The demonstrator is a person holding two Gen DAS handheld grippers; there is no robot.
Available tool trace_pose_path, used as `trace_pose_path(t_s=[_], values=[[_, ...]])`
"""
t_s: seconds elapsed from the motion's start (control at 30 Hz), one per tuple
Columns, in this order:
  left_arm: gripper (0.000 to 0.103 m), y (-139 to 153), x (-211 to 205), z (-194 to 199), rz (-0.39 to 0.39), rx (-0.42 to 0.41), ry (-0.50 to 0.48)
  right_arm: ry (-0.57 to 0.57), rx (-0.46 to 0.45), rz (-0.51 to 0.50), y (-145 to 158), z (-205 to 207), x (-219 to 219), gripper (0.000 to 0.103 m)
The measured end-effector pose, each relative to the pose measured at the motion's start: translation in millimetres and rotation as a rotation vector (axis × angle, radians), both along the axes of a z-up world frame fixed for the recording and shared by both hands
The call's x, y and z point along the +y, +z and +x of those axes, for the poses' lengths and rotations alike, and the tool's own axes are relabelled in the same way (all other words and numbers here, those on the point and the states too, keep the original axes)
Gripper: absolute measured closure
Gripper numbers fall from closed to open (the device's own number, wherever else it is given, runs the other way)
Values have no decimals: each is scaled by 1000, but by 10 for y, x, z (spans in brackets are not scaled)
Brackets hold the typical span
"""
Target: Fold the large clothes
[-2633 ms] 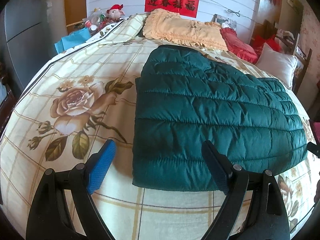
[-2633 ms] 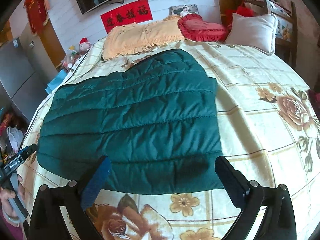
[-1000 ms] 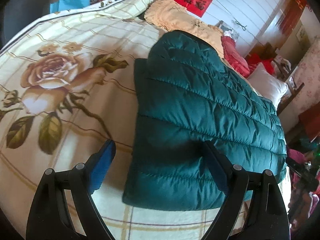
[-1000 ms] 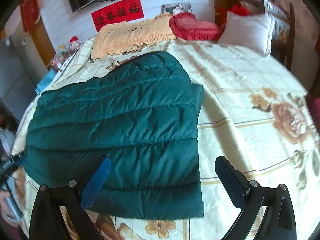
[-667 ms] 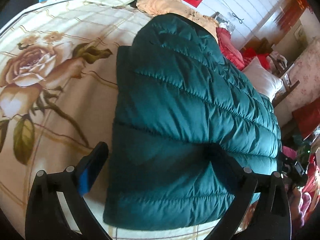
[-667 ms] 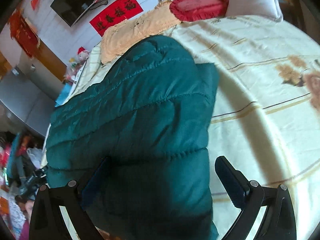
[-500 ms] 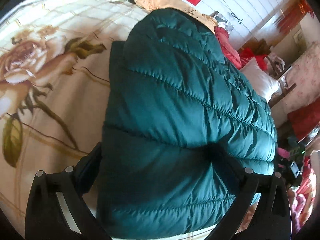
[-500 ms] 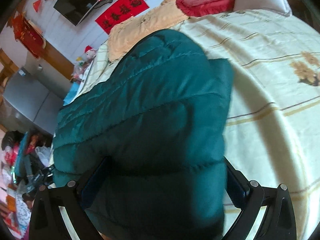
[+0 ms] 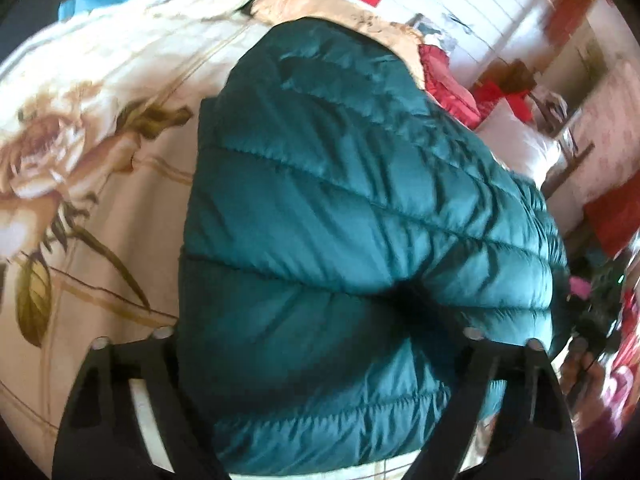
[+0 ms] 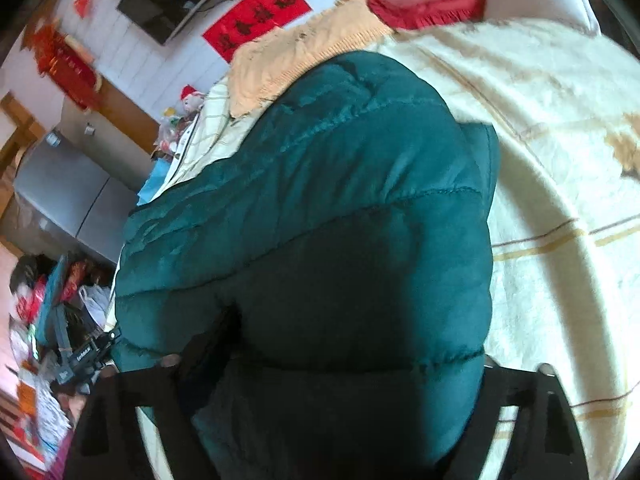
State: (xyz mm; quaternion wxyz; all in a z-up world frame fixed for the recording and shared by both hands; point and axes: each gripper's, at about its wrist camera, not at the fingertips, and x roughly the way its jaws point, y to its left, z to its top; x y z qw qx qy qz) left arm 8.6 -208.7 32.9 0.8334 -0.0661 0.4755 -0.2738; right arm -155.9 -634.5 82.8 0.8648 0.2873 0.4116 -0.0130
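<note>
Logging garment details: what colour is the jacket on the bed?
Dark teal green, quilted; the jacket shows best in the left wrist view.

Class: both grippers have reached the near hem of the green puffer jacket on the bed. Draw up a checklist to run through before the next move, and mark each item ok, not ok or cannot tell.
1. Hem of the green puffer jacket lies between the fingers of the left gripper: ok.
2. Hem lies between the fingers of the right gripper: ok.
3. Jaws already clamped on the fabric: cannot tell; the fingertips are buried in the padding.
4. Each gripper near its own hem corner: ok.
5. Jacket lying flat on the floral bedspread: ok, though puffy.
6. Room ahead for the fold: ok; the yellow pillow lies past the collar.
</note>
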Motion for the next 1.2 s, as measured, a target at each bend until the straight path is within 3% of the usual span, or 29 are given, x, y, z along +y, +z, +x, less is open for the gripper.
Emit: trace_pose_path(t_s=[0.1, 0.2, 0.4, 0.57, 0.63, 0.67, 0.8, 0.93, 1.2], values=[[44, 80, 25, -67, 6, -29, -12, 10, -19, -36, 128, -66, 77, 45], [53, 156, 89, -147, 1, -44, -26, 9, -43, -29, 252, -154, 119, 52], [56, 295, 328, -518, -21, -22, -83, 25, -46, 14, 412, -535, 245, 53], [56, 293, 575, -921, -6, 12, -125, 59, 1, 21, 419, -979, 423, 53], [55, 257, 617, -1027, -2, 25, -120, 46, 26, 20, 370, -1088, 465, 49], [53, 225, 632, -1062, 1, 25, -112, 32, 41, 5, 340, -1112, 475, 41], [30, 138, 666, -1137, 22, 18, -36, -62, 88, -98, 154, -1189, 438, 12], [30, 232, 653, -1251, 86, -7, 23, -153, 91, -149, 244, -1299, 427, 11], [30, 574, 640, -1728, 223, -195, 115, -178, 29, -362, 793, -1613, 768, 11]])
